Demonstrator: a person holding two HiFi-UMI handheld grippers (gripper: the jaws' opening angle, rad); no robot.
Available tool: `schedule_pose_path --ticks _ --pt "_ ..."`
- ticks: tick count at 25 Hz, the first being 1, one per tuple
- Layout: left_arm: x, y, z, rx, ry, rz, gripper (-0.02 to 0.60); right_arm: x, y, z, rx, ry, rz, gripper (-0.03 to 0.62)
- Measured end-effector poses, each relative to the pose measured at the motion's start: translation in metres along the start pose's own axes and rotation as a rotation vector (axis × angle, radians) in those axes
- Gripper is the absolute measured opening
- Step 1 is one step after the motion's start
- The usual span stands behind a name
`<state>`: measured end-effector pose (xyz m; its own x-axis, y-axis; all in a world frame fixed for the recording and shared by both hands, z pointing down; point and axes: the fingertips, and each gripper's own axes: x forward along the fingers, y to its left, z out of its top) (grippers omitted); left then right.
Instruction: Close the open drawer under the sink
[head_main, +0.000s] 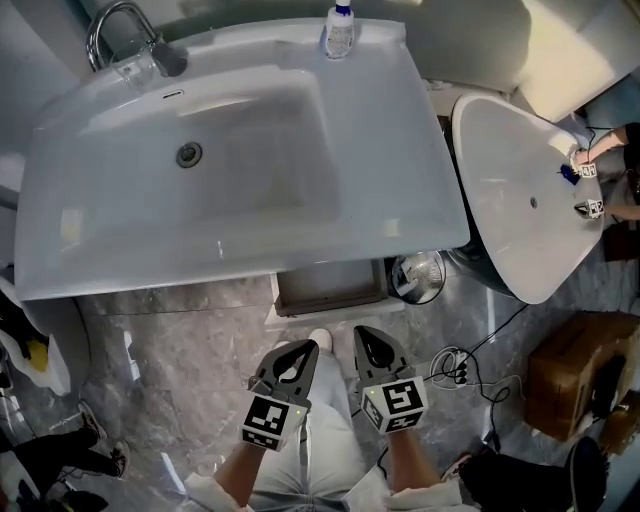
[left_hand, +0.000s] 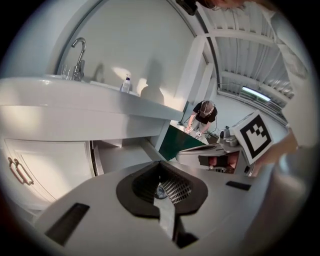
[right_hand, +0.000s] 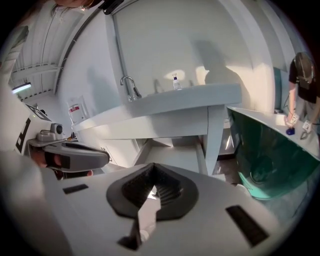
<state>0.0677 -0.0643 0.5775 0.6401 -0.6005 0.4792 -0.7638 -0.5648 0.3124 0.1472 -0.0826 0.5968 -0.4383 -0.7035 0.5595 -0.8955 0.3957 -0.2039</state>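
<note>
L gripper (head_main: 297, 352) & R gripper (head_main: 370, 340): jaws together, nothing btwn them. Both side by side near the drawer (head_main: 330, 287), which stands open under the sink (head_main: 100, 268).

Faucet (head_main: 163, 57): chrome, upper left.
Bottle (head_main: 340, 32): upright, top centre.
Bathtub (head_main: 505, 180): white, right side.
Metal bin (head_main: 420, 277): shiny, right of centre.
Brown box (head_main: 572, 368): lower right.

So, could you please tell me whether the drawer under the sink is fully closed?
No, in the head view the drawer juts out past the front edge of the sink, with its inside showing.
</note>
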Motion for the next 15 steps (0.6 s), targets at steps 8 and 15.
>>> schedule_pose_path --ticks 8,15 --pt "0.018 0.011 -0.038 -0.031 0.017 0.03 0.017 0.018 -0.008 -0.038 0.023 0.016 -0.005 0.009" --pt "0.032 0.022 -0.059 -0.008 0.039 0.06 0.015 0.032 -0.018 -0.064 0.045 0.024 -0.01 0.009"
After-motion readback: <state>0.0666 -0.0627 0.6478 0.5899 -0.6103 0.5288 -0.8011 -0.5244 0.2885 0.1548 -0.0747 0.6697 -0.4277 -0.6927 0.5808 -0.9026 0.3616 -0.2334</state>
